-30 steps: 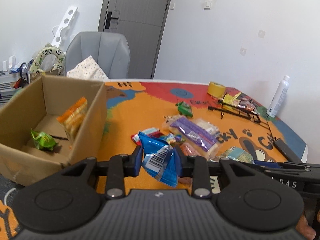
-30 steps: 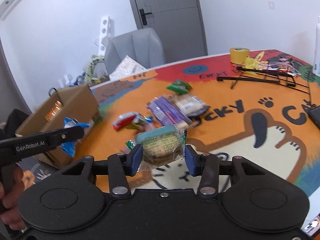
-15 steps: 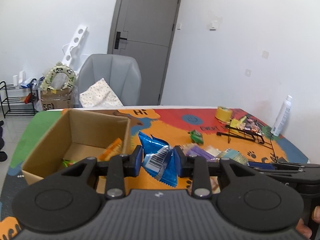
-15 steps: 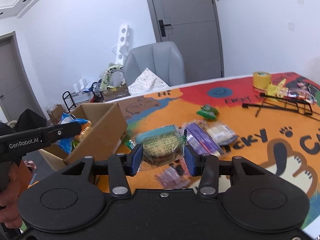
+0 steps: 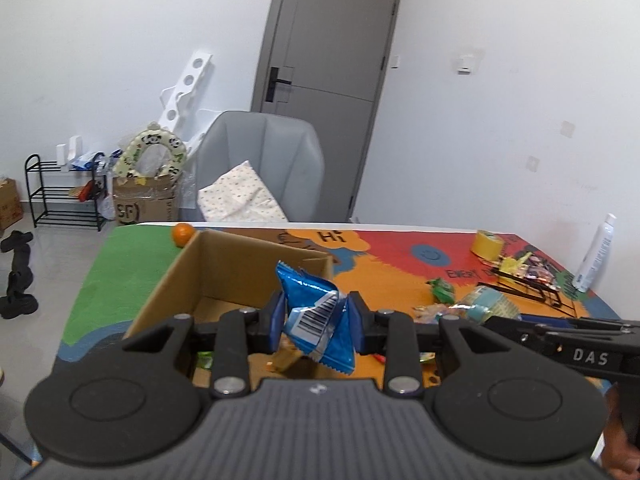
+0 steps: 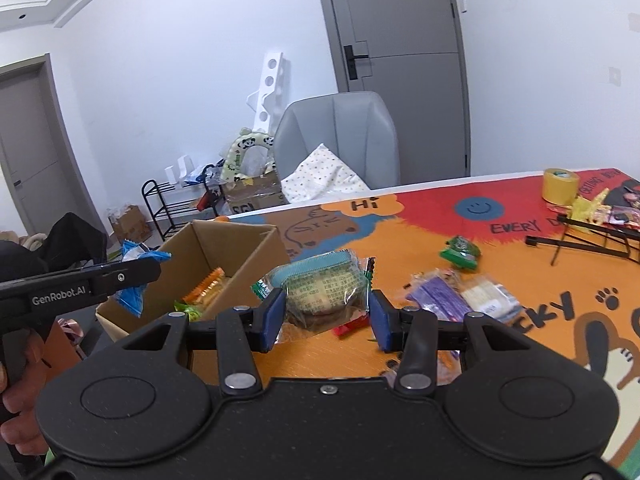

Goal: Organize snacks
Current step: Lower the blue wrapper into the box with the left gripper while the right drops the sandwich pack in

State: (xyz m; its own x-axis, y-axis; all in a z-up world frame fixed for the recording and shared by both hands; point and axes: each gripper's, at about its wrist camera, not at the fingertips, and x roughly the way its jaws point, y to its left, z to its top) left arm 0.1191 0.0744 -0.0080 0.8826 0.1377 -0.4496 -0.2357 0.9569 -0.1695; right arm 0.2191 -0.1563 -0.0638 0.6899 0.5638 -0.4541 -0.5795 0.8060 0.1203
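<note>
Both packets have risen off the mat and swung toward the cardboard box (image 6: pixel 236 256) since a second ago.

Our left gripper (image 5: pixel 316 316) pinches the blue packet (image 5: pixel 316 312) narrowly between its pads, and in the right wrist view it hangs over the box's near-left corner. Our right gripper (image 6: pixel 326 314) clamps the clear-wrapped cake (image 6: pixel 324 292) at a wider spread, above the mat (image 6: pixel 520 344) just beside the box's right wall. An orange packet (image 6: pixel 206 286) and a green one already lie inside. We judge the step is the drop: we should carry the blue packet further over the open middle before releasing, so it clears the rim, then bring the cake across the wall rather than letting go short.
</note>
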